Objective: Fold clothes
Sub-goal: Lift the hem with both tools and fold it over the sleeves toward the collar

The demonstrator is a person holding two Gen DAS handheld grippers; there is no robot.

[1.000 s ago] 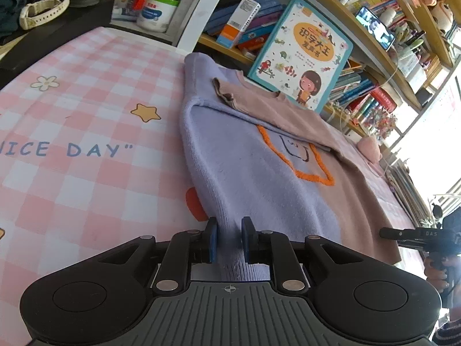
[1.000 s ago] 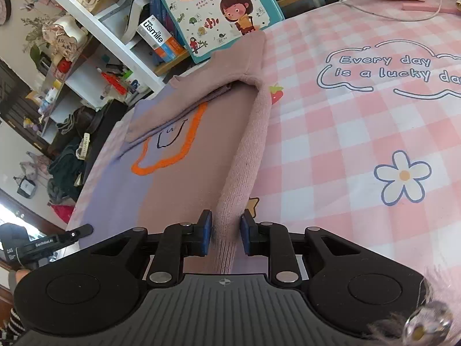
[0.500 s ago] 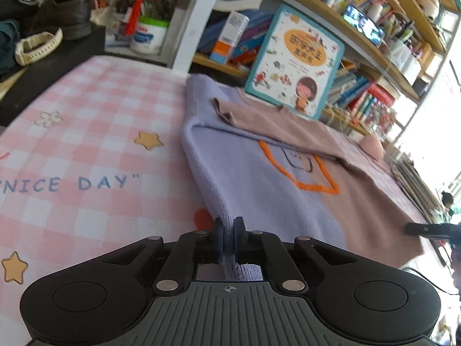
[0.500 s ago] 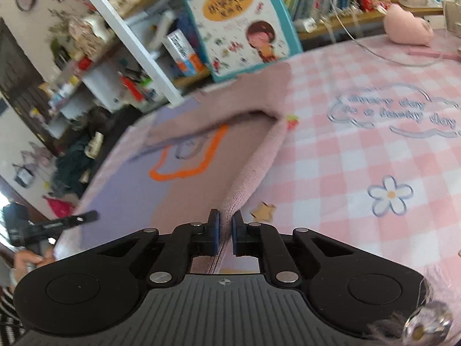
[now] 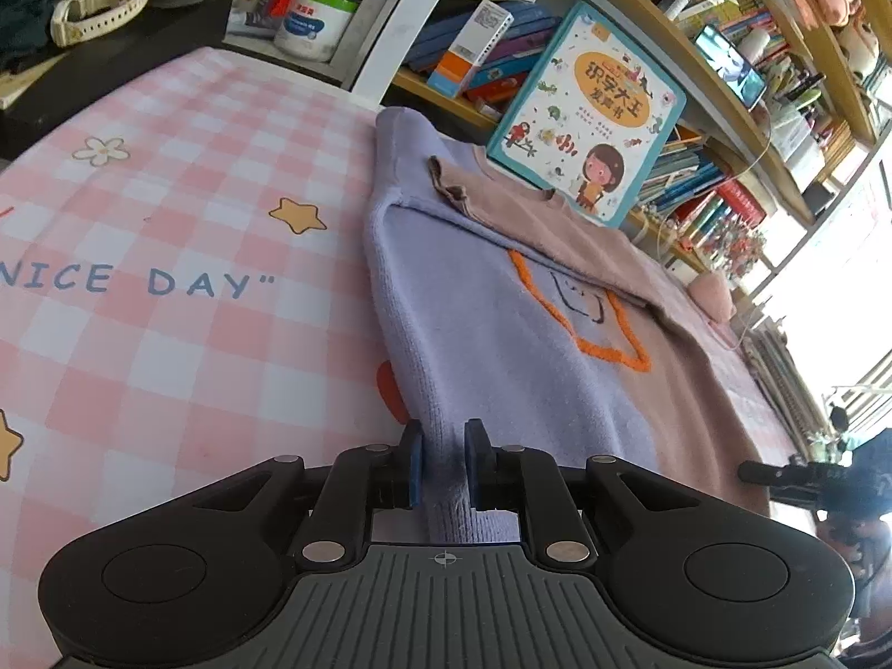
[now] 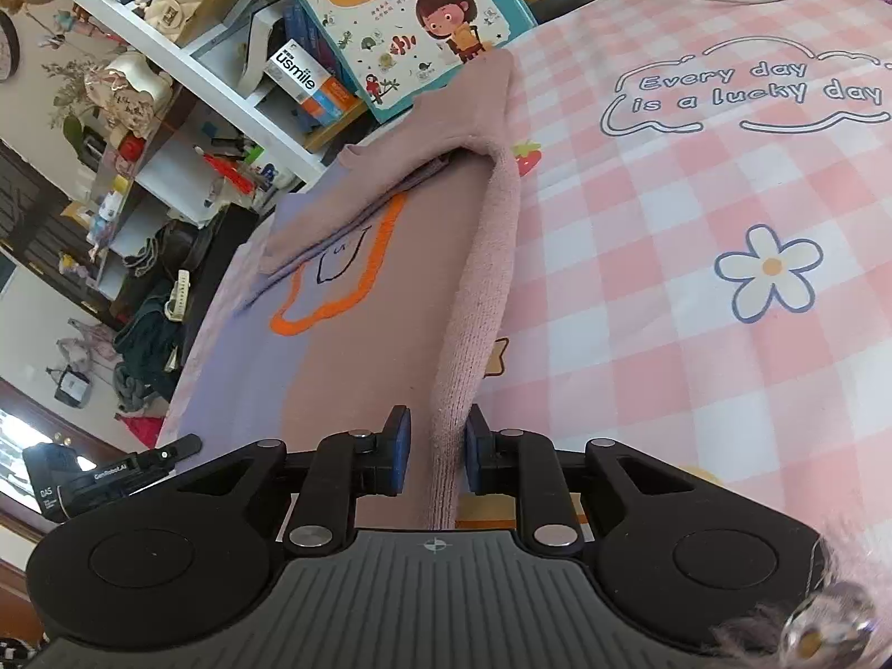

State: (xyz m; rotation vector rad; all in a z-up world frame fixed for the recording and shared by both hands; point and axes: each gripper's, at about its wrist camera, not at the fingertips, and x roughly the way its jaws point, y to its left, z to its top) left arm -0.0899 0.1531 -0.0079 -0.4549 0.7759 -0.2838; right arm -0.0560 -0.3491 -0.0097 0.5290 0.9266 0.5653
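Observation:
A lilac and dusty-pink knit sweater (image 5: 502, 334) with an orange outline lies on the pink checked bed sheet (image 5: 167, 290), sleeves folded across its chest. My left gripper (image 5: 443, 460) is open, its pads on either side of the lilac hem edge. My right gripper (image 6: 434, 454) is open too, its pads on either side of the pink folded side edge of the sweater (image 6: 479, 290). Neither set of pads presses the fabric.
A children's book (image 5: 591, 111) leans on the bookshelf behind the sweater's collar. A cluttered shelf unit (image 6: 167, 111) and a dark side table (image 5: 83, 56) border the bed. The right gripper's body (image 5: 791, 474) shows at the left wrist view's right edge.
Both grippers were shut on the sweater's bottom edge half a second ago and have opened. Both views are back to a lower, closer pose, with the hem lying between the pads.

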